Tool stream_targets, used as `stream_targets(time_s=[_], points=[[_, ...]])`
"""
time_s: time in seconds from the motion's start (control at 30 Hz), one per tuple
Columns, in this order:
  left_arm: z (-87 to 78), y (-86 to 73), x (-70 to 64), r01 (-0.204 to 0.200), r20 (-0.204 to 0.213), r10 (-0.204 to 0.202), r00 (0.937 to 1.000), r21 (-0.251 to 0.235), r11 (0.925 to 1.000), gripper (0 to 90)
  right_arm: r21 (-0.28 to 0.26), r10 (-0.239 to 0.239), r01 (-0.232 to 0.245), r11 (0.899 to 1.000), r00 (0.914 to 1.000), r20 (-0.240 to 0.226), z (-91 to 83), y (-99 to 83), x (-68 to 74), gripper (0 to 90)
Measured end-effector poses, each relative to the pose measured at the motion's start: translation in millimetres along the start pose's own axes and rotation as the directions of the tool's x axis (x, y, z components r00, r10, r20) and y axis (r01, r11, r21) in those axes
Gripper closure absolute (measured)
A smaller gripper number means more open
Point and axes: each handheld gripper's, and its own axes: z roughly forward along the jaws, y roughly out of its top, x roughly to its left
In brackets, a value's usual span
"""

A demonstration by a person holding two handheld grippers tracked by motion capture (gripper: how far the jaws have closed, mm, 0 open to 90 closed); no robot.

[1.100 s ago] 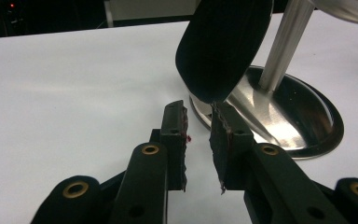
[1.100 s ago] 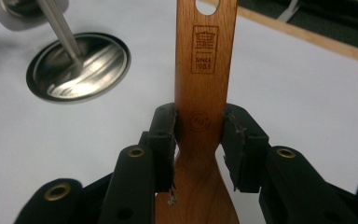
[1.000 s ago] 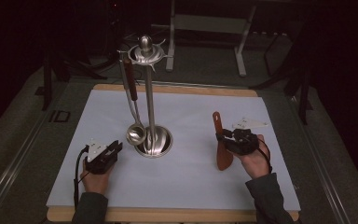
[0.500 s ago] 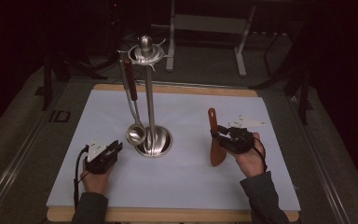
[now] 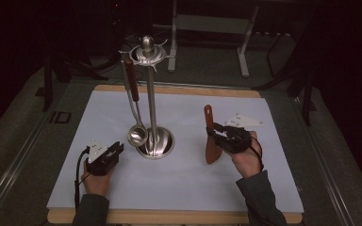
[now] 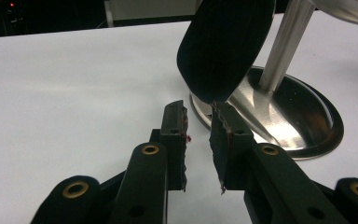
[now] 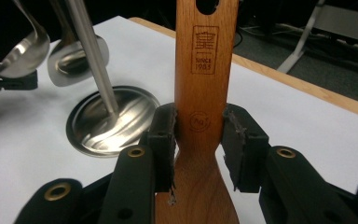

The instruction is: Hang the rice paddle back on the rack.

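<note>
A steel stand [image 5: 154, 141] with a hanging ladle [image 5: 137, 135] stands between our grippers. Our right gripper [image 5: 215, 132] pinches the spatula [image 5: 210, 136] at its neck, handle up; our left gripper [image 5: 118, 148] rests slightly spread, empty, near the ladle.

Place: a lab-like recording room, not a home kitchen, as far as I can tell.
Lighting: my worktop [image 5: 122, 117] is lit from above while everything around it falls off into darkness.
Work surface: a plain white sheet over a wooden board [image 5: 179, 90], whose bare edge shows at the far and near sides.
Behind the worktop: grey metal frame legs [image 5: 245, 52] stand on a dull grey floor [image 5: 207, 66], and dark tripod-like stands [image 5: 52, 70] wait on either side.
Small signs: a red indicator light [image 6: 12, 5] glows in the dark beyond the sheet.
Props: a steel utensil stand [image 5: 152, 94], staged alone on the sheet.
</note>
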Motion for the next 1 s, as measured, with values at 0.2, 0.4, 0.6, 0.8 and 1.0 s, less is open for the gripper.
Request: stream_targets(time_s=[0.2, 0.4, 0.6, 0.8, 1.0], points=[[0.0, 0.0, -0.1, 0.0, 0.001, 0.0, 1.0, 0.0, 1.0, 75.6, -0.02, -0.001, 0.001, 1.0, 1.0, -0.009, 0.9, 6.1, 5.8, 66.5], [0.1, 0.1, 0.0, 0.001, 0.001, -0.001, 1.0, 0.002, 1.0, 75.6, -0.035, 0.005, -0.006, 0.999, 0.9999, -0.016, 1.8, 10.1, 9.0, 66.5], [0.3, 0.1, -0.4, 0.001, 0.0, -0.001, 1.0, 0.002, 1.0, 75.6, -0.055, 0.007, -0.008, 0.998, 0.9996, -0.027, 1.8, 15.4, 13.7, 66.5], [0.2, 0.1, -0.1, 0.001, 0.001, -0.001, 1.0, 0.002, 1.0, 75.6, -0.069, 0.001, -0.004, 0.998, 0.9991, -0.043, 2.6, 22.4, 19.9, 66.5], [0.1, 0.1, -0.1, 0.001, 0.001, -0.001, 1.0, 0.001, 1.0, 75.6, -0.092, -0.014, 0.008, 0.996, 0.9977, -0.066, 3.0, 31.7, 27.8, 66.5]])
